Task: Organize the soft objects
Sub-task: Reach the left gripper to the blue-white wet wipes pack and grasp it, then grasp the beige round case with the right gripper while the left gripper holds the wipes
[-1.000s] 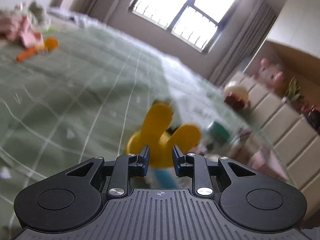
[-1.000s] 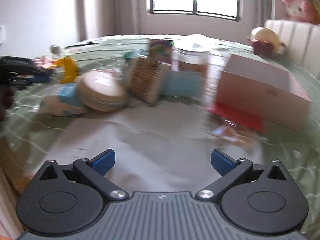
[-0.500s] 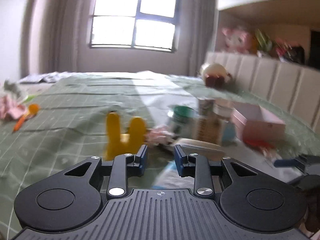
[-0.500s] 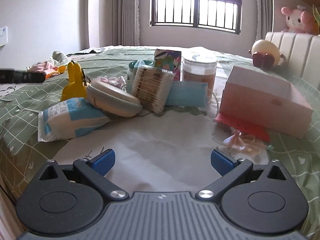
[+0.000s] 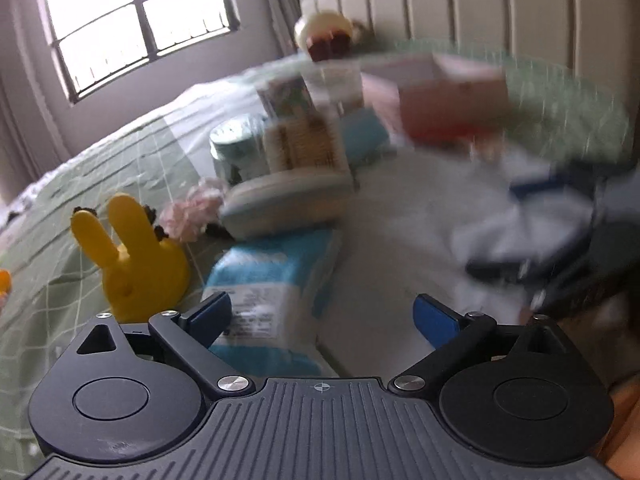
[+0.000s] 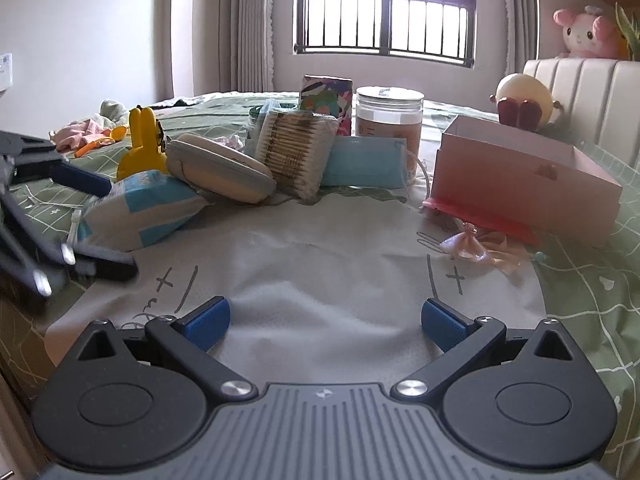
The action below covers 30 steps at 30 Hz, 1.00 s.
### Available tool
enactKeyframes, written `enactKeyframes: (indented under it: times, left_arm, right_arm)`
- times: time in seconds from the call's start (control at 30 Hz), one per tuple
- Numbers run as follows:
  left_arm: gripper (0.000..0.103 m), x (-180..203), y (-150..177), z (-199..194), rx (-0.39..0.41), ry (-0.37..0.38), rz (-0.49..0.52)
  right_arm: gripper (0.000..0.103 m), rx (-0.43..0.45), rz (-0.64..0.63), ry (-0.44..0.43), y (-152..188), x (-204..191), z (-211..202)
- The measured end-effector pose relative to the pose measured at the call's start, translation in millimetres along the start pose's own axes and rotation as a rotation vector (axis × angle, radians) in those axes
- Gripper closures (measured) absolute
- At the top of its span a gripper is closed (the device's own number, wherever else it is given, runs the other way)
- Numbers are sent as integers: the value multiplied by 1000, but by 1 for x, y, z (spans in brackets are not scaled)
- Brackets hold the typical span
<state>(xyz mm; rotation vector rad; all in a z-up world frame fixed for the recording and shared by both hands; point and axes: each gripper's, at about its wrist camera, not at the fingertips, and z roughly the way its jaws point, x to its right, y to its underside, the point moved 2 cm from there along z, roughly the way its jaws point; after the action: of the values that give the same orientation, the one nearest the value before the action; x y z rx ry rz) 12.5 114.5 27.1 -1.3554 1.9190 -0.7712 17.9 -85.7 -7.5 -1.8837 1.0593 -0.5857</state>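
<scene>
A pile of items lies on the bed at the far edge of a grey cloth (image 6: pixel 320 264): a blue-and-white soft pack (image 6: pixel 136 212), a beige oval pouch (image 6: pixel 220 168), a cotton swab pack (image 6: pixel 292 148), a blue face mask (image 6: pixel 364 162) and a yellow rabbit figure (image 6: pixel 142 140). My left gripper (image 5: pixel 322 318) is open, its left finger over the soft pack (image 5: pixel 276 280); the rabbit (image 5: pixel 136 260) stands to its left. My right gripper (image 6: pixel 324 322) is open and empty above the cloth. The left gripper shows blurred in the right wrist view (image 6: pixel 68 224).
A pink open box (image 6: pixel 524 176) sits at the right with a pink ribbon bow (image 6: pixel 476 246) before it. A clear jar (image 6: pixel 390 116) and a patterned carton (image 6: pixel 326 98) stand behind the pile. Pink cloth and an orange spoon (image 6: pixel 102 138) lie far left. A headboard (image 6: pixel 584 88) rises at right.
My left gripper has opened wide and swung down and right, from beside the yellow rabbit to over the blue-and-white pack. The right gripper has stayed open and almost still.
</scene>
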Motion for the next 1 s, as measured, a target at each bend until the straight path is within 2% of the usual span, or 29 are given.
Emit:
enactKeyframes:
  times: [0.07, 0.13, 0.17, 0.23, 0.33, 0.4, 0.43, 0.47, 0.53, 0.57, 0.67, 0.73, 0.83, 0.9, 0.97, 1.0]
  left_arm:
    - [3, -9, -4, -11, 63, -32, -59]
    - [3, -16, -4, -8, 77, -95, -56]
    - [3, -18, -3, -1, 59, -112, -44]
    - [3, -23, 1, 17, -17, -95, -51]
    - [3, -30, 9, 46, -161, 7, -171]
    - [8, -35, 4, 47, -179, 22, -253]
    - [31, -36, 2, 42, -165, 31, -276]
    - [41, -38, 1, 36, -127, 45, -305]
    - [42, -44, 7, 22, -65, 70, -352]
    - [42, -44, 11, 12, -28, 64, -368]
    - [42, -43, 20, -9, 23, 17, -374]
    - [42, -43, 29, -26, 60, -15, -390]
    - [42, -60, 40, -42, 90, -75, -482]
    - [42, -75, 42, -46, 98, -78, -529]
    - [42, -82, 41, -49, 113, -86, -535]
    - [42, -83, 41, -51, 124, -85, -532]
  right_arm:
    - [0, 6, 2, -3, 1, 0, 0]
    - [0, 2, -4, -2, 1, -1, 1]
    - [0, 0, -4, -5, 0, -1, 1]
    - [0, -2, 10, -18, 1, 2, 1]
    - [0, -26, 21, -28, 0, 3, -1]
    - [0, -40, 14, -33, 0, 3, -2]
    - [0, -46, 23, -37, 0, 3, -1]
    - [0, -50, 24, -35, -1, 3, -1]
    - [0, -66, -29, -34, -6, -3, -1]
    - [5, -51, -82, -40, -10, -8, -3]
    - [7, 103, -253, -5, -24, -32, -18]
    - [7, 138, -368, -7, -32, -52, -14]
    - [8, 113, -504, -22, -41, -85, 15]
    - [9, 104, -584, -10, -43, -103, 36]
    - [9, 59, -585, -33, -51, -112, 57]
    - [9, 20, -525, -63, -59, -109, 66]
